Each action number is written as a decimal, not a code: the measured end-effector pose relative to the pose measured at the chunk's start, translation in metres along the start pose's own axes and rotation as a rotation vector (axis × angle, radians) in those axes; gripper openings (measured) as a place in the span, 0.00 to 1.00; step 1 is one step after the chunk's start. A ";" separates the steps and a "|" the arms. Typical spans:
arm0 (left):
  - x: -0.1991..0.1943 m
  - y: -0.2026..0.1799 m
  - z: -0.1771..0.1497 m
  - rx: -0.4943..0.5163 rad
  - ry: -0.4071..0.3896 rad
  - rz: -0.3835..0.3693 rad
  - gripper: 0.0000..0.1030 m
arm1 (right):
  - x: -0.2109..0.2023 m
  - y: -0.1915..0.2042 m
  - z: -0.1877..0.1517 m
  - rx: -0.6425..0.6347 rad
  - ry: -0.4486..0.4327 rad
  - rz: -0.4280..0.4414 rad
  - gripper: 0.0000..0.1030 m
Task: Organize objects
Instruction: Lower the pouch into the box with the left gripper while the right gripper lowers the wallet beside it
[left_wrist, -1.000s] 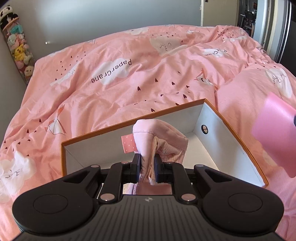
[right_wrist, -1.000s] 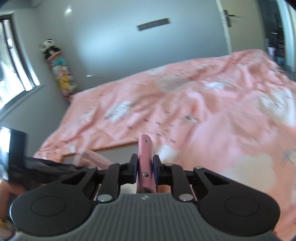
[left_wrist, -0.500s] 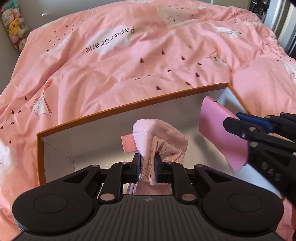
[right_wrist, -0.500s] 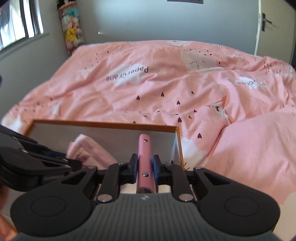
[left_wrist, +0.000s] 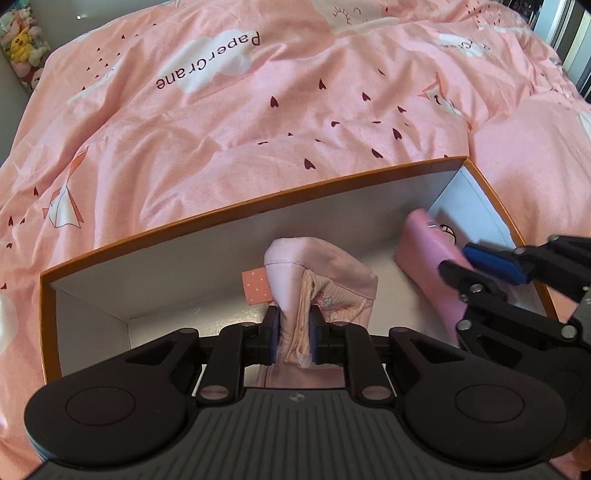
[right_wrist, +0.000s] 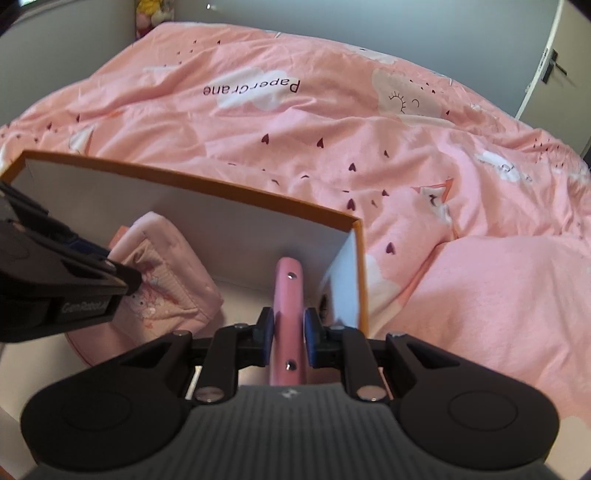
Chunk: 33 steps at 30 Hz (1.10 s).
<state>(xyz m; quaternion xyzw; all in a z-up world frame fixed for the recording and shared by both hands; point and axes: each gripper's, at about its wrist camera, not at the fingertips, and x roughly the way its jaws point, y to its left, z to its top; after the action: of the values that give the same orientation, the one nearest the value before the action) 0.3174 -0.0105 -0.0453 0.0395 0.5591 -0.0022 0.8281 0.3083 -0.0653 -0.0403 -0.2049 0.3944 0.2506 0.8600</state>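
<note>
An open cardboard box (left_wrist: 236, 212) with orange rim and white inside lies on the bed; it also shows in the right wrist view (right_wrist: 207, 181). My left gripper (left_wrist: 293, 334) is shut on a folded pink cloth (left_wrist: 332, 275) and holds it inside the box, left of middle. The cloth also shows in the right wrist view (right_wrist: 170, 266). My right gripper (right_wrist: 288, 339) is shut on a flat pink case (right_wrist: 290, 295) and holds it upright inside the box near the right end wall. The case (left_wrist: 424, 254) and the right gripper (left_wrist: 480, 273) show in the left wrist view.
A pink duvet (left_wrist: 277, 92) with cloud and heart prints covers the bed around the box. Plush toys (left_wrist: 20, 44) hang at the far left wall. A door (right_wrist: 546, 62) stands at the far right.
Both grippers have moved down into the box. The pink case has gone from above the right rim to low inside, near the right end wall. The cloth sits deeper.
</note>
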 end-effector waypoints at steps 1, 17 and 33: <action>0.001 -0.002 0.002 0.005 0.008 0.004 0.18 | -0.002 0.001 0.001 -0.033 -0.004 -0.012 0.16; 0.013 -0.046 0.030 0.040 0.116 -0.027 0.30 | -0.044 -0.019 -0.020 -0.099 -0.042 0.146 0.38; -0.002 -0.056 0.026 -0.026 0.165 -0.326 0.40 | -0.050 -0.029 -0.025 0.050 -0.005 0.272 0.38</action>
<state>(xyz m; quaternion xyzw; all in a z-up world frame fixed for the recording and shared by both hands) 0.3380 -0.0678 -0.0369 -0.0624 0.6242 -0.1260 0.7685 0.2828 -0.1154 -0.0118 -0.1275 0.4223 0.3557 0.8239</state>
